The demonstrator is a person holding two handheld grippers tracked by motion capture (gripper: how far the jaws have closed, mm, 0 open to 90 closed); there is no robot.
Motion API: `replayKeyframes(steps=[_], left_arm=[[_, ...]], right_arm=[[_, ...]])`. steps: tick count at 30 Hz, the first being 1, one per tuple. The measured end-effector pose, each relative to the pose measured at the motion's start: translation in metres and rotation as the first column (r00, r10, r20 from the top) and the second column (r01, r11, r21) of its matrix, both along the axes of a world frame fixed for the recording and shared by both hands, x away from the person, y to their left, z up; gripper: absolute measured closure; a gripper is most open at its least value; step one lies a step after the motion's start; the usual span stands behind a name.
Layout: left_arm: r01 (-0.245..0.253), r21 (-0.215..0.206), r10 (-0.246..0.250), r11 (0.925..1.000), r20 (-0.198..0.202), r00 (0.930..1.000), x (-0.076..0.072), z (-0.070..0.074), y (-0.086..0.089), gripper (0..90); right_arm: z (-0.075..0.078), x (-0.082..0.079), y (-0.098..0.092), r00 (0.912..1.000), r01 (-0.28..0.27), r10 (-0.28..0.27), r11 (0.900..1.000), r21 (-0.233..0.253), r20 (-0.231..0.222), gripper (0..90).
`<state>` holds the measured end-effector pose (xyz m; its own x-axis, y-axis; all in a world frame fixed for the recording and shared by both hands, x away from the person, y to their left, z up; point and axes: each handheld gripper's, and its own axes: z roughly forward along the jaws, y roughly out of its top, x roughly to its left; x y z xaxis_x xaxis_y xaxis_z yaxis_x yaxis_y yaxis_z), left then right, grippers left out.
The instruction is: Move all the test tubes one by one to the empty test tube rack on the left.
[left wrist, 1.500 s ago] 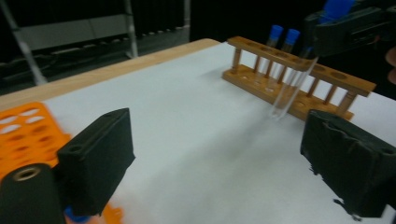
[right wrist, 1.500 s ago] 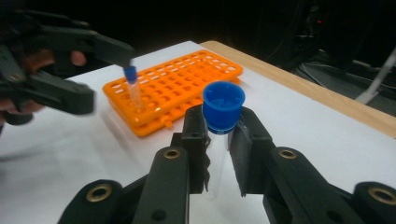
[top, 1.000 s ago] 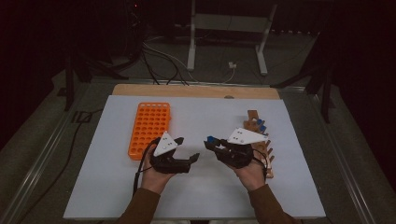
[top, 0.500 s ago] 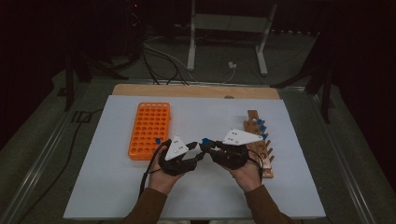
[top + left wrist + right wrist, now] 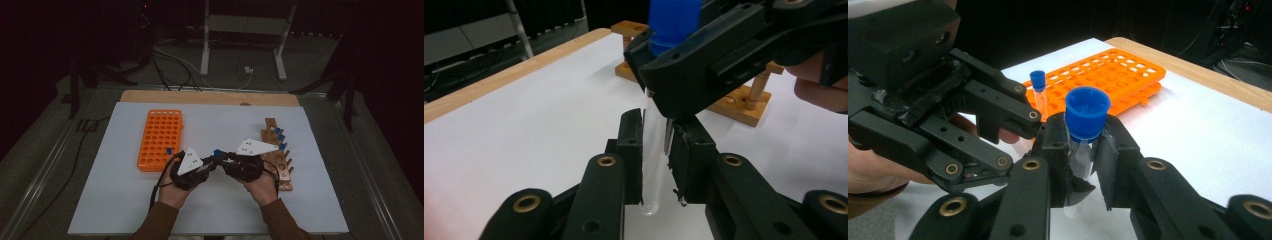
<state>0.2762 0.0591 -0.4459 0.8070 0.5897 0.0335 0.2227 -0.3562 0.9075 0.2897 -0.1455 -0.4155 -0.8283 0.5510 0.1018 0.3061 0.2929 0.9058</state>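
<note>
Since the earlier frames the two hands have drawn together over the white counter (image 5: 125, 210), so the left hand-held gripper (image 5: 655, 150) and right hand-held gripper (image 5: 1082, 150) now meet at the clear plastic test tube with a blue cap (image 5: 1087, 112). The tube stands nearly upright between them, above the counter between the orange plastic tube rack (image 5: 161, 140) and the wooden tube stand (image 5: 278, 156). The right pinches it just under the cap; the left's jaws bracket its lower body, near-closed, so the handover hinges on the left closing below the right's grip.
</note>
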Motion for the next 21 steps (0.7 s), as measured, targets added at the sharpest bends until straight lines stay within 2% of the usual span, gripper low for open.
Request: replayKeyframes(steps=[2, 8, 15, 21], left_arm=[[-0.006, 0.004, 0.006, 1.0000, -0.003, 1.0000, 0.000, 0.000, 0.000, 77.8], [-0.034, -0.014, 0.034, 0.9993, -0.013, 0.9993, 0.003, 0.001, 0.008, 77.9], [-0.075, -0.022, 0.074, 0.9970, -0.017, 0.9971, 0.004, 0.004, 0.019, 77.9], [-0.094, -0.028, 0.094, 0.9952, -0.017, 0.9955, 0.003, 0.005, 0.027, 78.0]], right_arm=[[0.000, 0.001, -0.001, 0.9999, -0.008, 0.008, 1.000, 0.006, -0.009, 73.6], [0.000, 0.003, -0.014, 0.9997, -0.009, 0.010, 0.999, 0.038, -0.023, 53.9], [0.000, 0.004, -0.028, 0.9984, 0.056, -0.056, 0.998, 0.014, -0.012, 34.9], [-0.001, 0.004, -0.041, 0.9907, 0.136, -0.136, 0.991, -0.013, 0.002, 21.9]])
